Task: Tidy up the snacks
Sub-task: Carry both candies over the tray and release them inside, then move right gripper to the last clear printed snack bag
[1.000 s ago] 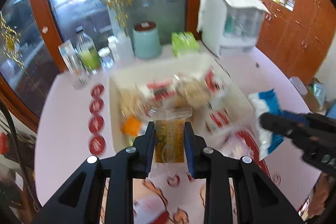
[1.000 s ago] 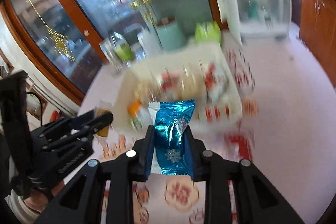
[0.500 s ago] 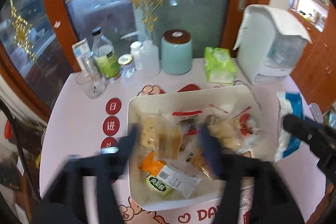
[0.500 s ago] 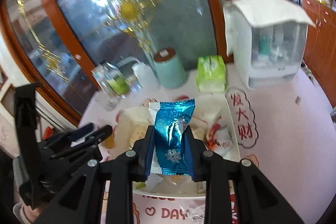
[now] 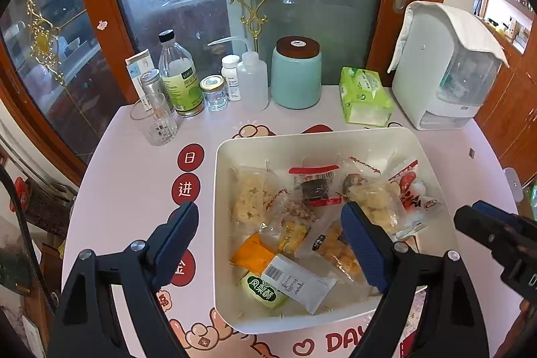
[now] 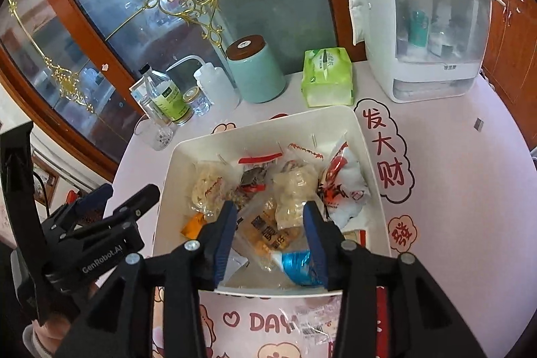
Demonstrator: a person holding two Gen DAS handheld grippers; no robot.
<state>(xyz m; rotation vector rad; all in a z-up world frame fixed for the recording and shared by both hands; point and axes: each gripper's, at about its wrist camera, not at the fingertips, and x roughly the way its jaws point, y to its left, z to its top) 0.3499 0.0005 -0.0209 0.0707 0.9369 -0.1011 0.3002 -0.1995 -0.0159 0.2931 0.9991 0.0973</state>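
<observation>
- While the white bin (image 5: 221, 190) sat on the pink desk (image 5: 134, 176), it held a loose pile of wrapped snacks, among them a yellow-green packet (image 5: 263, 292) at its near left, a clear pack of orange pieces (image 5: 335, 252) near the middle, and a red-and-white pack (image 6: 342, 187) at the far right.
- A blue foil packet (image 6: 297, 262) lay inside the bin at its near edge, in the right wrist view just beside the right finger of that gripper; whether it touched the finger could not be told.
- The right gripper (image 6: 268, 230) hung over the near part of the bin with its fingers apart and nothing between them.
- The left gripper (image 5: 268, 244) hung over the bin's near left part with its fingers spread wide, one over the desk left of the bin and one over the snacks, gripping nothing.
- A few clear wrappers (image 6: 310, 322) lay on the desk just near of the bin.
- Far of the bin stood a teal canister (image 5: 296, 74) with a brown lid, and a green tissue pack (image 5: 364, 96) to its right.
- A white cabinet (image 5: 443, 66) stood at the far right.
- At the far left were a squeeze bottle (image 5: 251, 79), a small jar (image 5: 213, 91), a green-labelled bottle (image 5: 179, 79) and a drinking glass (image 5: 154, 119).
</observation>
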